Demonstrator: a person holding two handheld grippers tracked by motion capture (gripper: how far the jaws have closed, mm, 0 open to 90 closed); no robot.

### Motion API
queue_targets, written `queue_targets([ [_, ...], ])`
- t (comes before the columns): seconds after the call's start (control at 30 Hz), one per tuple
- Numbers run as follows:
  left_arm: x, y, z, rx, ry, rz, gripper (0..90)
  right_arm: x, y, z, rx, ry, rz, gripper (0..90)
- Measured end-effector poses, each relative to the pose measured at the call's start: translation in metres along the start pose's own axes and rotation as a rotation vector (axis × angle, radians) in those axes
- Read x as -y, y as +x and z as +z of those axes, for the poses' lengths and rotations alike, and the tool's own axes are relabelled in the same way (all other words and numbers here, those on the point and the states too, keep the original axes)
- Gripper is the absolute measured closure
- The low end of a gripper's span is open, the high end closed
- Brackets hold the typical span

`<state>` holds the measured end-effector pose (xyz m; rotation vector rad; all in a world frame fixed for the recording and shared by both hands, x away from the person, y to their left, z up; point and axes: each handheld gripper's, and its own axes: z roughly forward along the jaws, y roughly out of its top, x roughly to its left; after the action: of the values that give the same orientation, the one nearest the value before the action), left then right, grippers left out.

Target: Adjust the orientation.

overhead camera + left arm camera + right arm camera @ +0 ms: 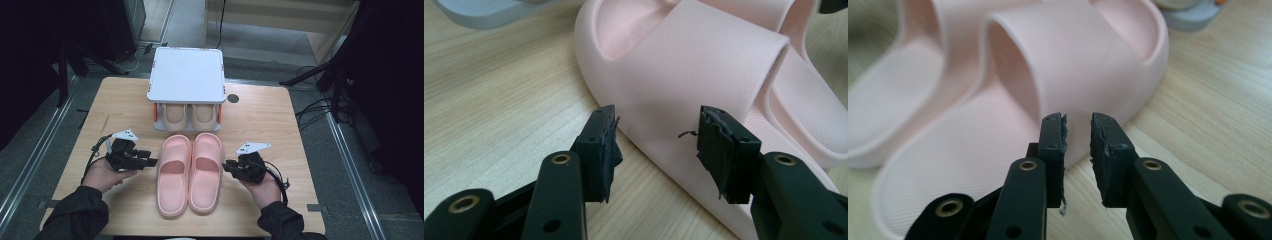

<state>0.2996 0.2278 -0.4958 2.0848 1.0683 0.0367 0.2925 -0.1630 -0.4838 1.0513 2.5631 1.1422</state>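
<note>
Sitting side by side on the wooden table [260,115], just in front of the shoe rack [186,75]: two pink foam slippers [190,172]. Looking light, soft and bendy. Best pinching the thick strap. Left gripper [656,142] gaping wide beside the left slipper; right gripper [1078,145] gaping only a little, gripping nothing.

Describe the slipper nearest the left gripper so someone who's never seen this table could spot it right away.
On the wooden table, in front of the white-topped shoe rack, lies a pink pair side by side. It is the left pink slipper, next to the left gripper; the beige pair sits inside the rack.
</note>
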Motion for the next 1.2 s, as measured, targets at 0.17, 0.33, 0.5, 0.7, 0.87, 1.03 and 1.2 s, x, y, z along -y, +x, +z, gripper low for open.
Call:
queue_targets([
  [0.17,-0.008,-0.003,-0.005,-0.025,-0.014,0.025,49.7,0.001,0.017,-0.011,-0.049,-0.06,0.029,72.4],
  [0.33,-0.02,-0.005,-0.008,-0.022,-0.034,0.042,51.4,0.001,0.037,-0.004,-0.059,-0.06,0.021,62.0],
  [0.5,-0.03,-0.007,-0.008,-0.024,-0.031,0.06,53.0,-0.001,0.045,0.007,-0.073,-0.066,0.027,61.3],
  [0.7,-0.051,-0.007,-0.011,-0.023,-0.038,0.079,58.9,-0.005,0.053,0.027,-0.057,-0.08,0.045,50.9],
  [0.87,-0.073,-0.006,-0.018,-0.025,-0.063,0.104,60.5,-0.005,0.058,0.041,-0.018,-0.091,0.055,42.4],
  [1.03,-0.095,-0.005,-0.023,-0.012,-0.08,0.107,60.5,-0.008,0.061,0.048,-0.002,-0.121,0.068,36.9],
  [1.2,-0.123,-0.001,-0.026,-0.027,-0.087,0.12,61.1,-0.009,0.065,0.058,0.015,-0.134,0.07,30.2],
])
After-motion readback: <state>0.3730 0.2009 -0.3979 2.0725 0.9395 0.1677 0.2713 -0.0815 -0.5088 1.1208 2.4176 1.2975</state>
